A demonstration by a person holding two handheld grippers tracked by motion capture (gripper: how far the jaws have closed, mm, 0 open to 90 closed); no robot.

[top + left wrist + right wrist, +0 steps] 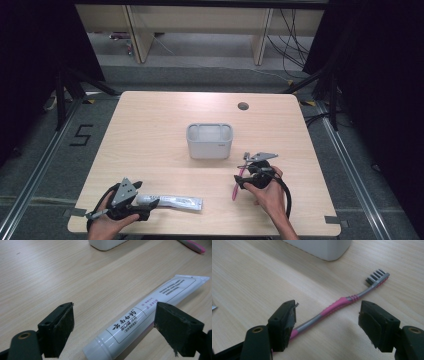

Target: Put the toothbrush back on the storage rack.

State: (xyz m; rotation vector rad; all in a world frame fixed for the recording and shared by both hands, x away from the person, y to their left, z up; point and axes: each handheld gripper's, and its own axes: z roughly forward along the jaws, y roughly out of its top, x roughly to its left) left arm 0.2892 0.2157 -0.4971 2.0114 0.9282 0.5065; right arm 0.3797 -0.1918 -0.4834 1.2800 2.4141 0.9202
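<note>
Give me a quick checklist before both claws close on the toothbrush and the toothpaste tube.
1. Right claw open around the toothbrush: ok, the handle lies between its jaws.
2. Left claw open around the toothpaste tube: ok, the jaws stand wide on either side.
3. Both items lying flat on the table: ok.
4. Holder upright between and beyond the two claws: ok.
5. Holder free of other things inside: cannot tell, its bottom is hidden.
6. Pads touching the items: not yet in either gripper view.
</note>
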